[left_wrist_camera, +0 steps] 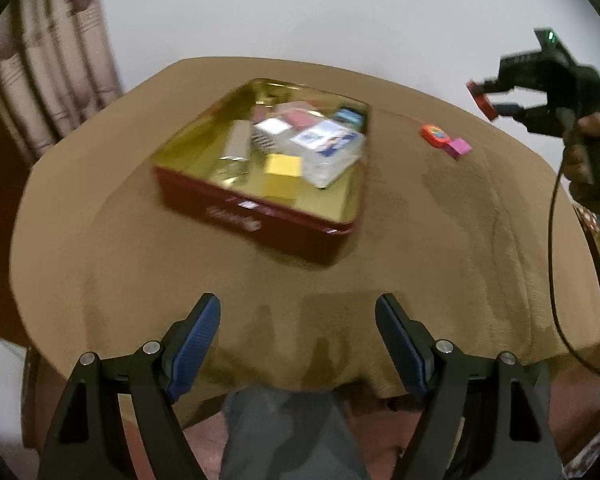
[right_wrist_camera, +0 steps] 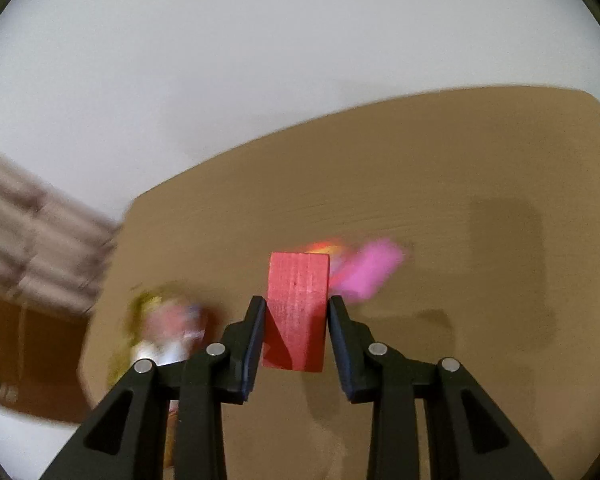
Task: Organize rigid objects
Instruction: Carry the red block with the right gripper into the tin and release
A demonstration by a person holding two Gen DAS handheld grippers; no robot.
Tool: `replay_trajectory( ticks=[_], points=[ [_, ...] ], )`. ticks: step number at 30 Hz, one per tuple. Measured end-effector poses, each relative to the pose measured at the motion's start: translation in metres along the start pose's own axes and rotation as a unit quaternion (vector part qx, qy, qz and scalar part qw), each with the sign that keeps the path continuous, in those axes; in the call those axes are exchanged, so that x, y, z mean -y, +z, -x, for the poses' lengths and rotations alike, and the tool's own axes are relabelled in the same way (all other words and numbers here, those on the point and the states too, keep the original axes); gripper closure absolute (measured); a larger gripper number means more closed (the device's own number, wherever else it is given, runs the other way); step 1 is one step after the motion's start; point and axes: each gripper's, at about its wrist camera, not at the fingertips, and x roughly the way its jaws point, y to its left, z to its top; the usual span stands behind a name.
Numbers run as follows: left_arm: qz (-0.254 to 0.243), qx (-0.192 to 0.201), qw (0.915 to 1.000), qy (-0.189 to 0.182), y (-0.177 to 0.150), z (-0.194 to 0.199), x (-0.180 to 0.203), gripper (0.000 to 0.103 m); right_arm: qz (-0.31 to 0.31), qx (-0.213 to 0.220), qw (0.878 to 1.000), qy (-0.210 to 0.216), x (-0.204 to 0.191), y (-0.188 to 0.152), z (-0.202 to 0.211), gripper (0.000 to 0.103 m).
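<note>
A red tin box [left_wrist_camera: 260, 216] with a gold inside sits on the brown table [left_wrist_camera: 420, 240] and holds several small boxes and blocks, among them a yellow block [left_wrist_camera: 284, 166]. My left gripper [left_wrist_camera: 298, 312] is open and empty, low over the table's near edge. My right gripper [right_wrist_camera: 297, 308] is shut on a red wooden block [right_wrist_camera: 298, 300] and holds it in the air above the table; it also shows at the far right of the left wrist view [left_wrist_camera: 488, 100]. A pink block [left_wrist_camera: 460, 147] and an orange-red piece [left_wrist_camera: 434, 135] lie on the table below it.
The tin shows blurred at the lower left of the right wrist view [right_wrist_camera: 160, 328]. A curtain [left_wrist_camera: 48, 80] hangs at the left. A cable [left_wrist_camera: 552, 260] hangs from the right gripper. My legs [left_wrist_camera: 284, 432] are under the table's near edge.
</note>
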Motion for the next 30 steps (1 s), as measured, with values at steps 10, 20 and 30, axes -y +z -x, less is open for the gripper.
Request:
replay_trajectory(
  ticks=[10,20,30],
  points=[
    [0.027,0.003,0.9994,0.023,-0.013,0.008,-0.03,0.027,0.184,-0.15,0.964,0.116,-0.173,-0.063,-0.099,0.071],
    [0.029,-0.013,0.9994,0.014,-0.013,-0.006,-0.033,0.027,0.32,-0.237,0.91,0.115,-0.239,-0.099,-0.19,0.071],
    [0.031,-0.019,0.9992,0.015,-0.013,-0.013,-0.038,0.027,0.338,-0.249,0.902,0.099,-0.253,-0.118,-0.219,0.068]
  ],
)
